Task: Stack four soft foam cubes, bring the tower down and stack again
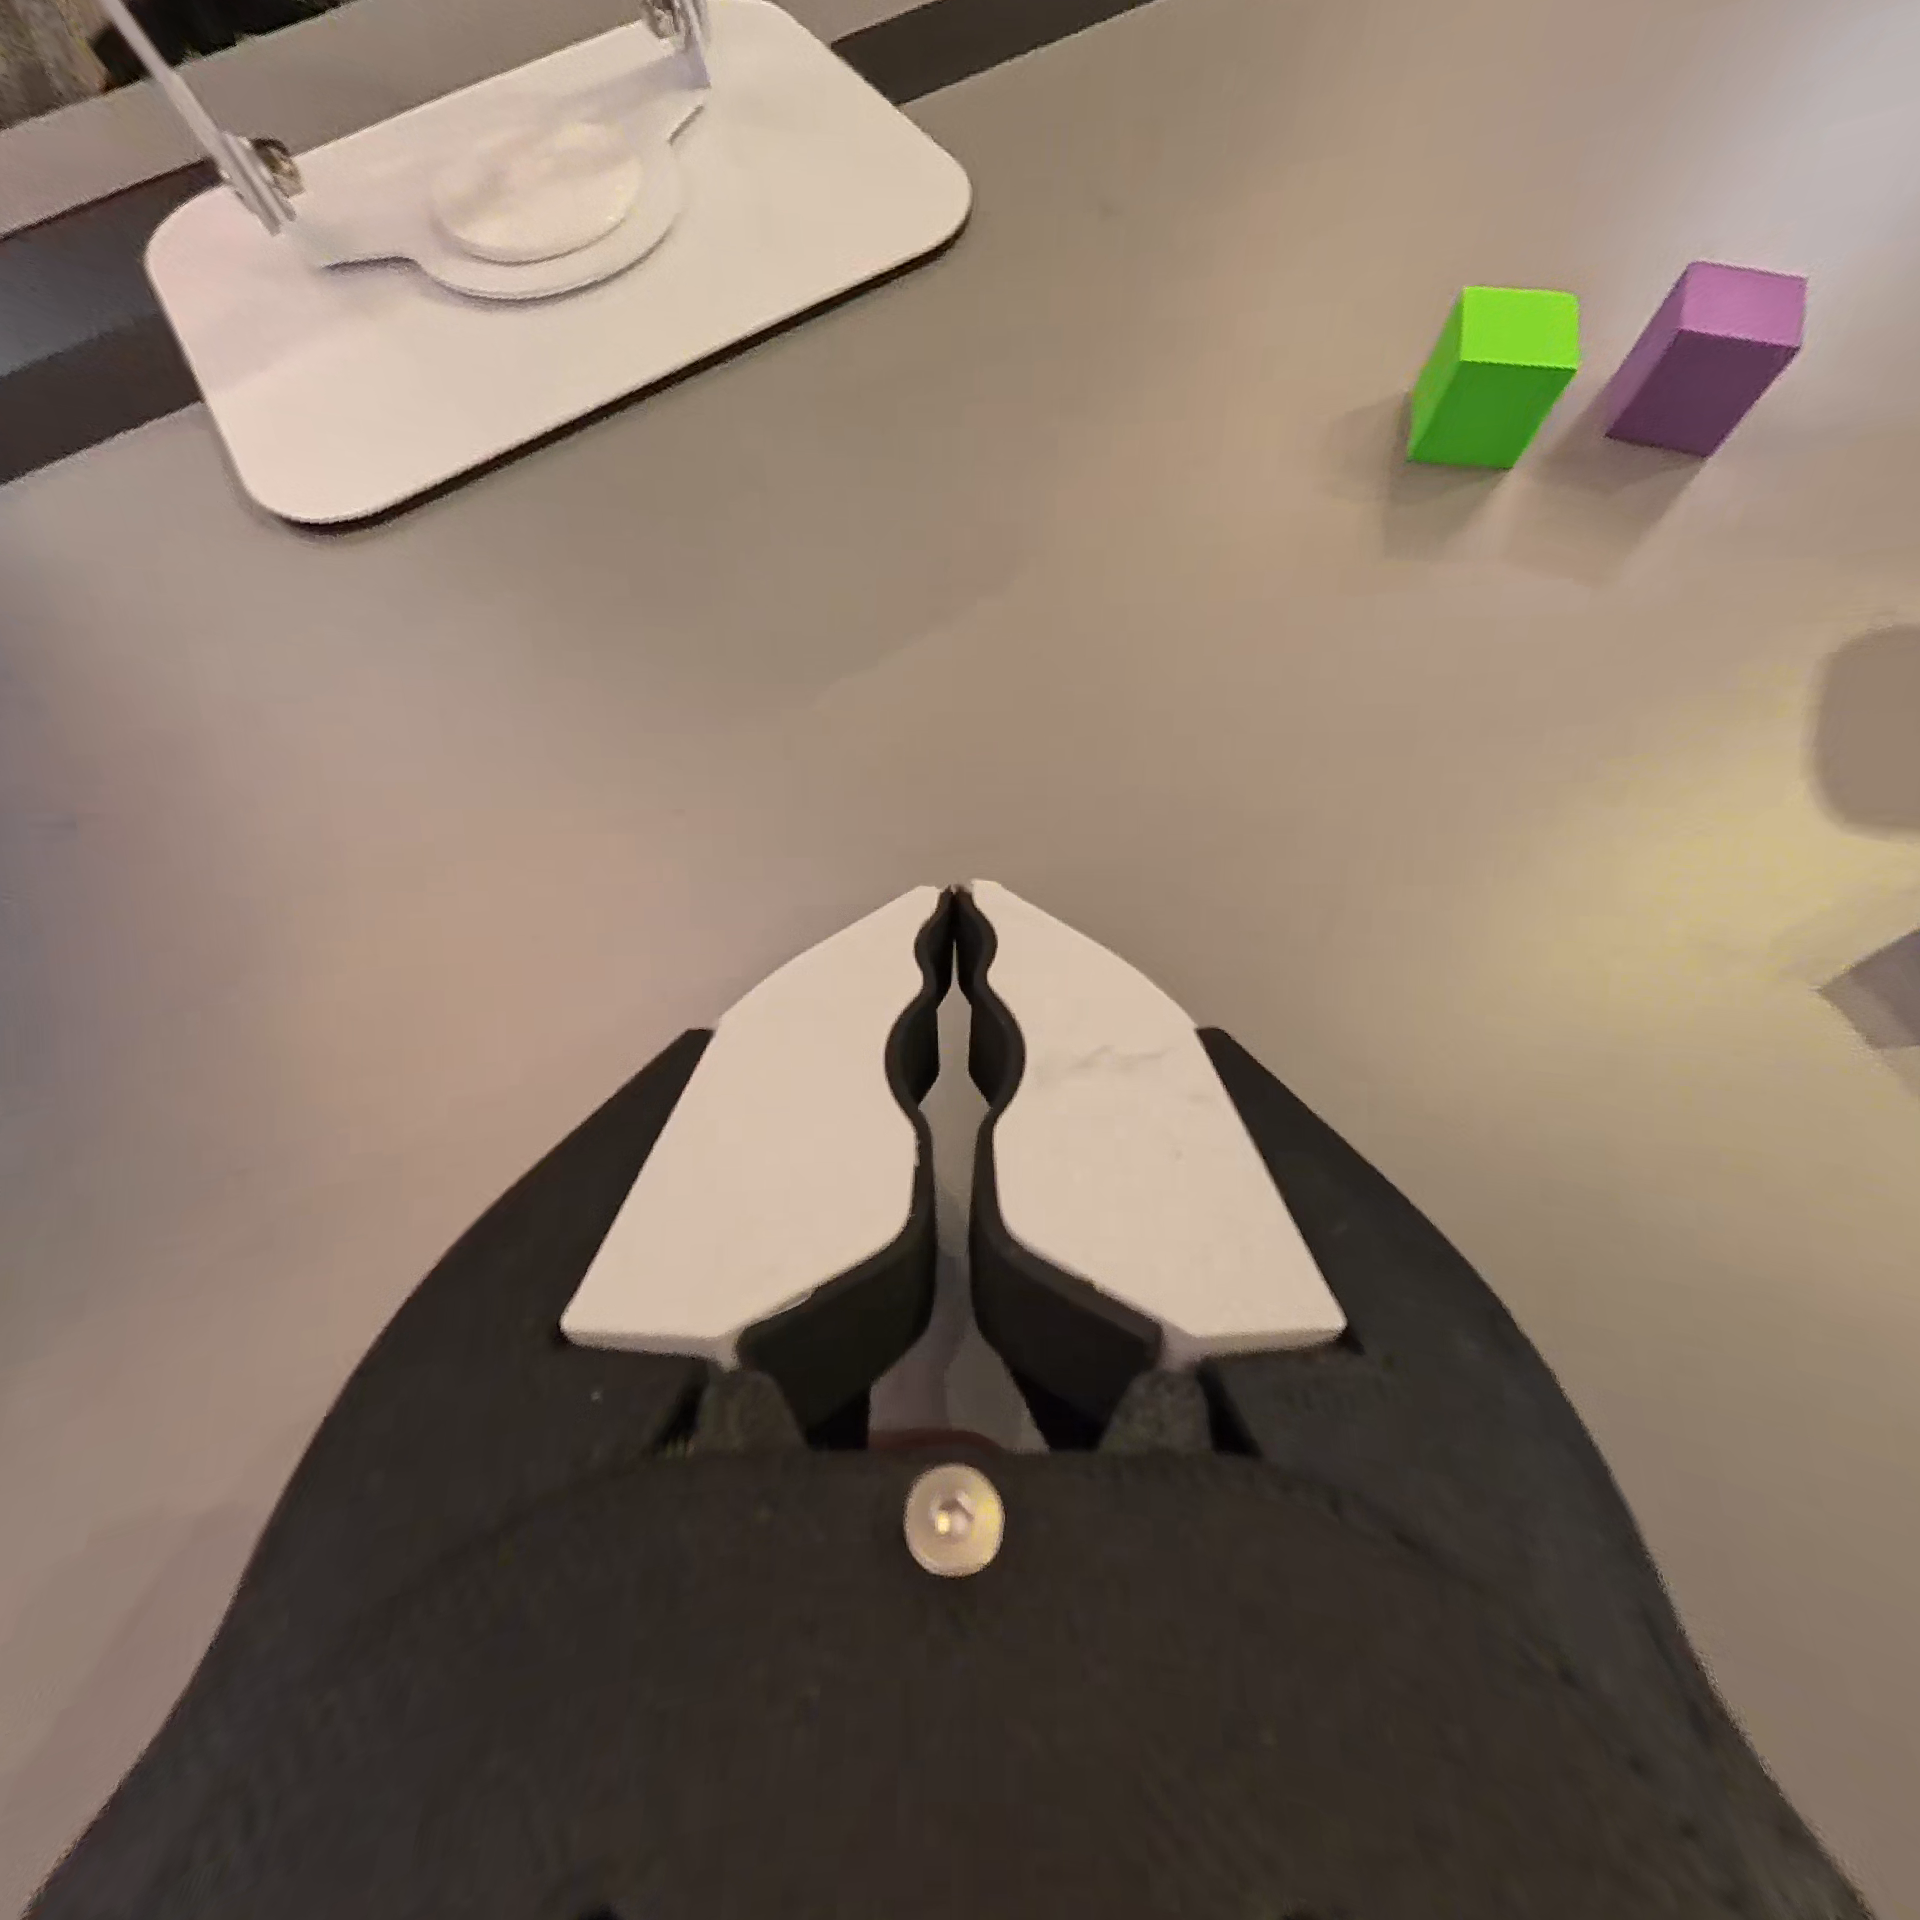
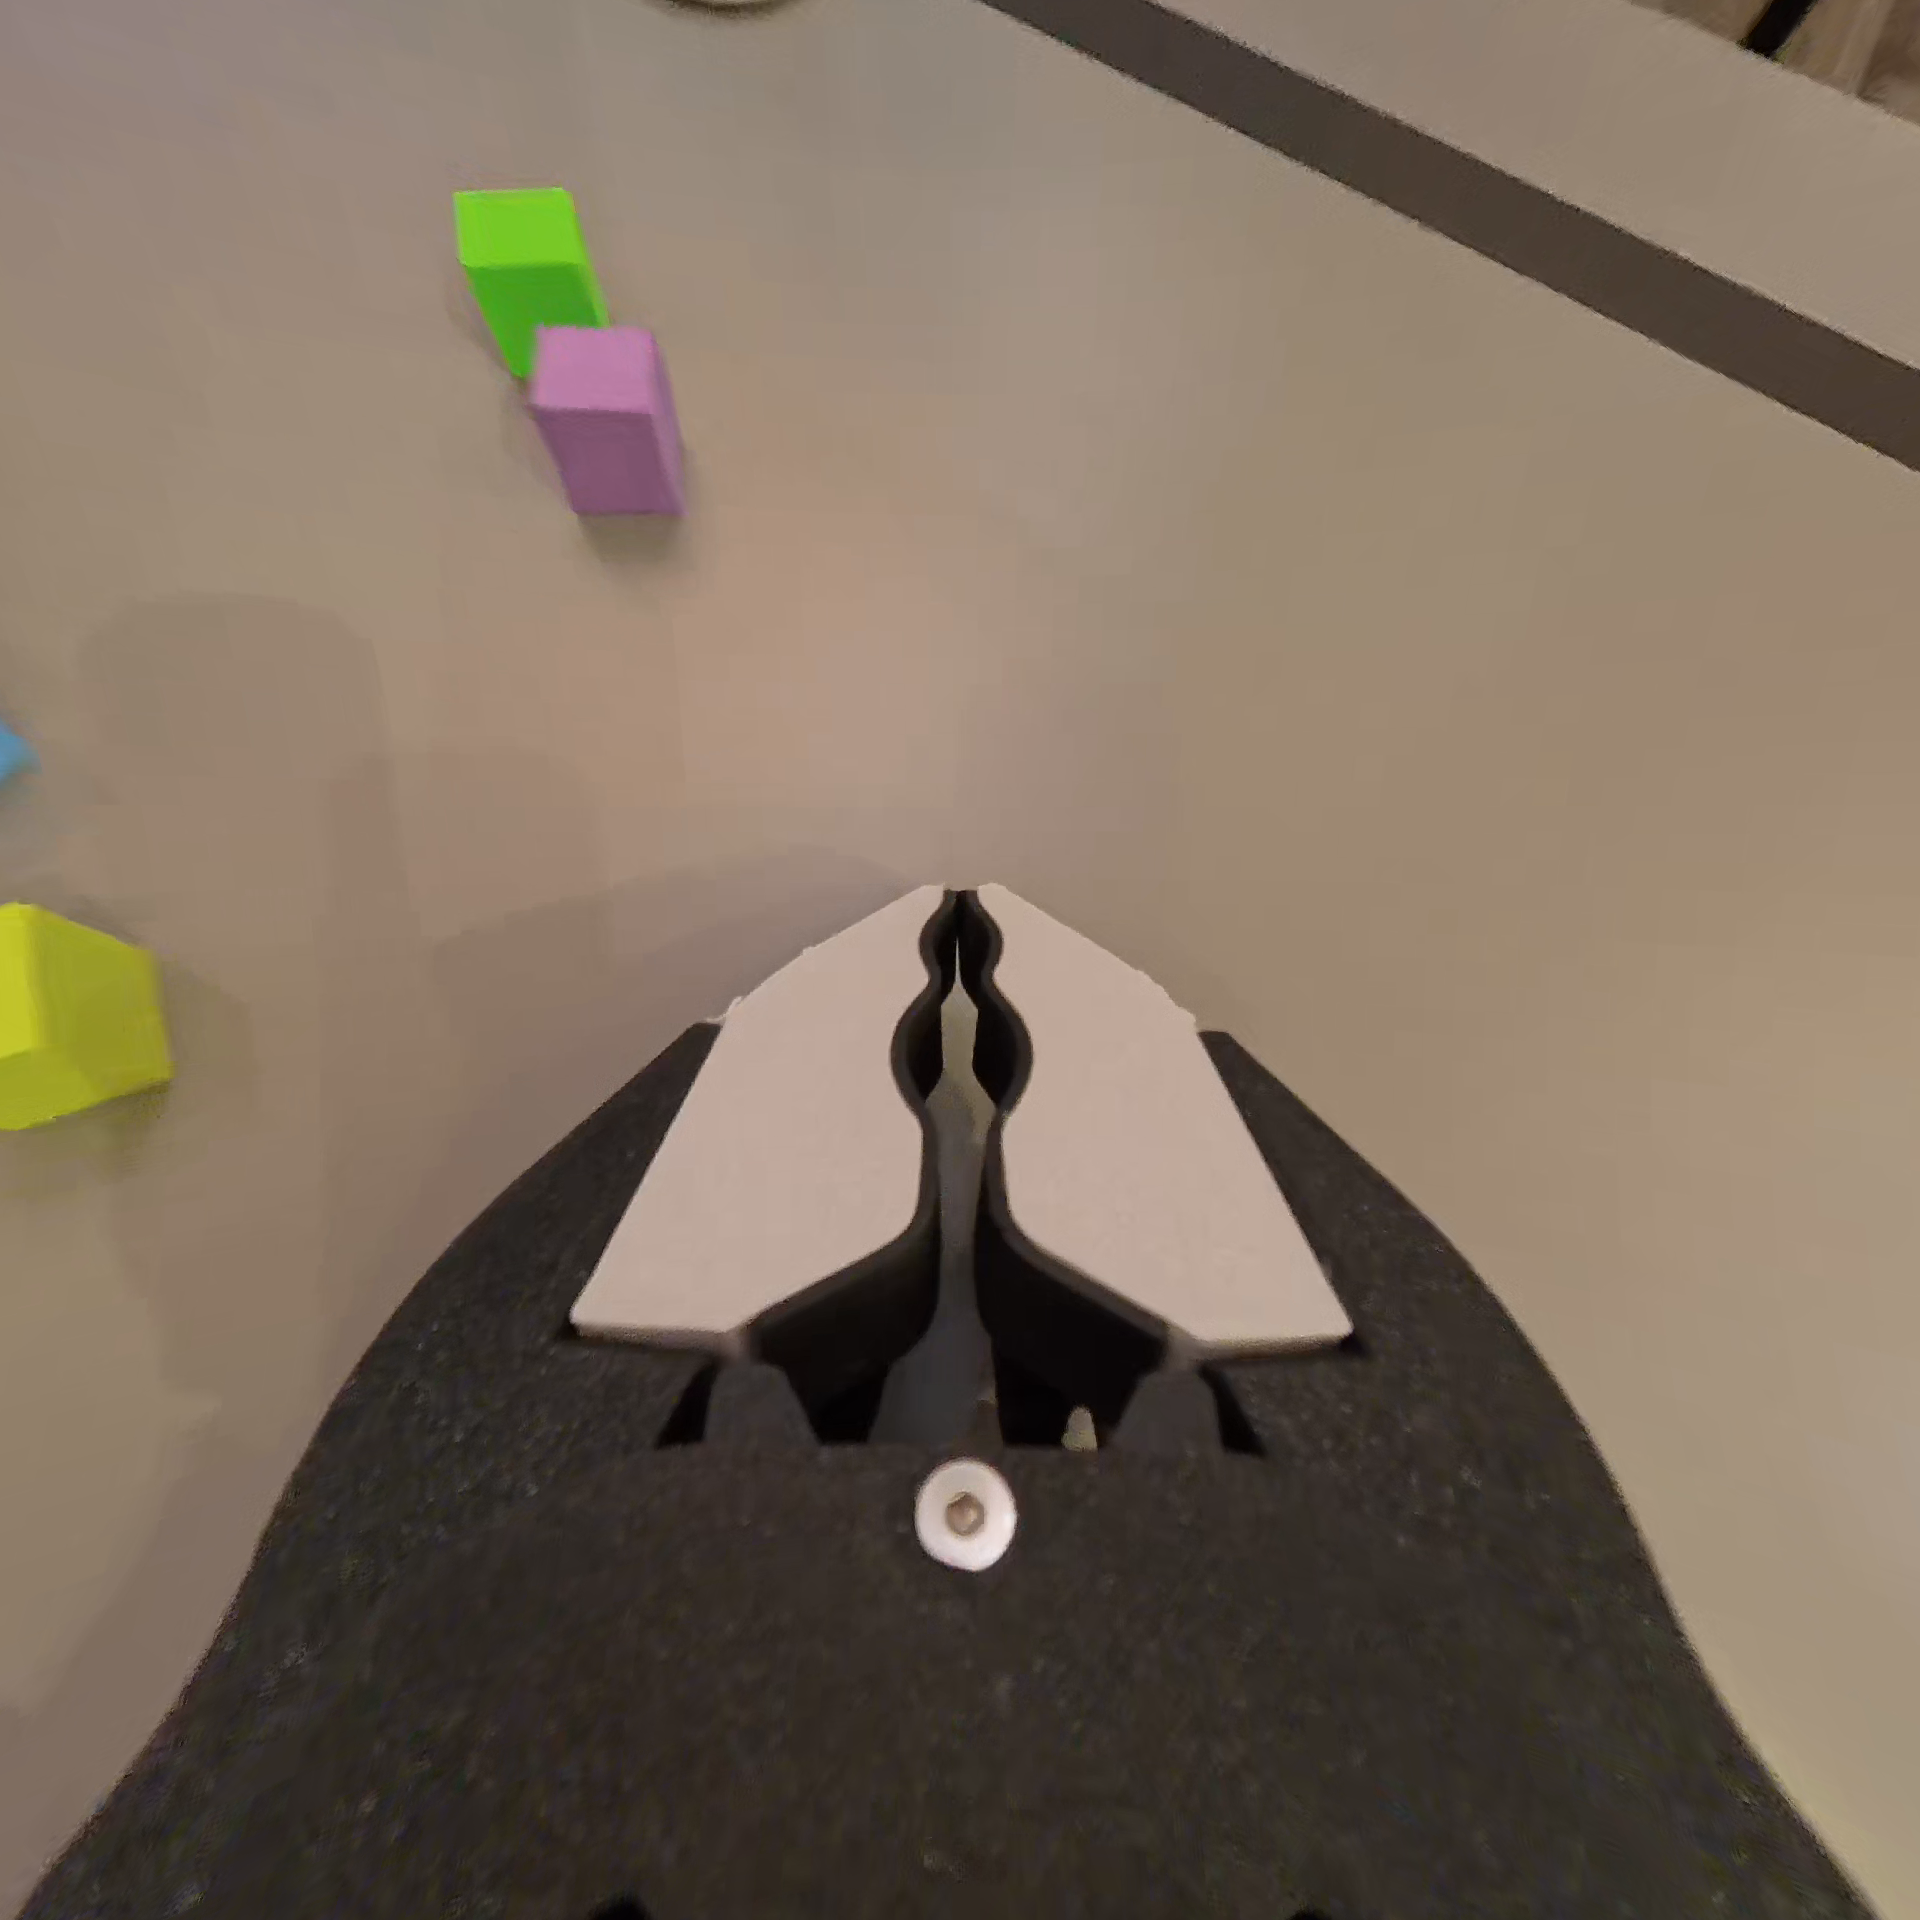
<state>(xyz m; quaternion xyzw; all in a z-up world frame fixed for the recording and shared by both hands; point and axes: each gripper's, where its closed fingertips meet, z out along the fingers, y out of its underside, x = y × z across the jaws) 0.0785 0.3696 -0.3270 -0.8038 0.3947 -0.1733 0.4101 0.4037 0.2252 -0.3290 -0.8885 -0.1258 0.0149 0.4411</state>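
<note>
Four foam cubes lie loose on the bench (image 2: 1247, 623): green (image 2: 525, 265) just beside purple (image 2: 613, 421), yellow-green (image 2: 73, 1013) and blue (image 2: 12, 753) apart. They look light and squashy, so pinch opposite flat faces gently. Both the left hand-held gripper (image 1: 954, 891) and the right hand-held gripper (image 2: 956, 894) are clenched, holding nothing.

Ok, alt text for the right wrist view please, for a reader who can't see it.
The right gripper, shut and empty, hangs over a grey table. To its left, a green cube and a purple cube sit close together, a yellow-green cube sits nearer, and a blue cube barely shows at the edge.
</note>
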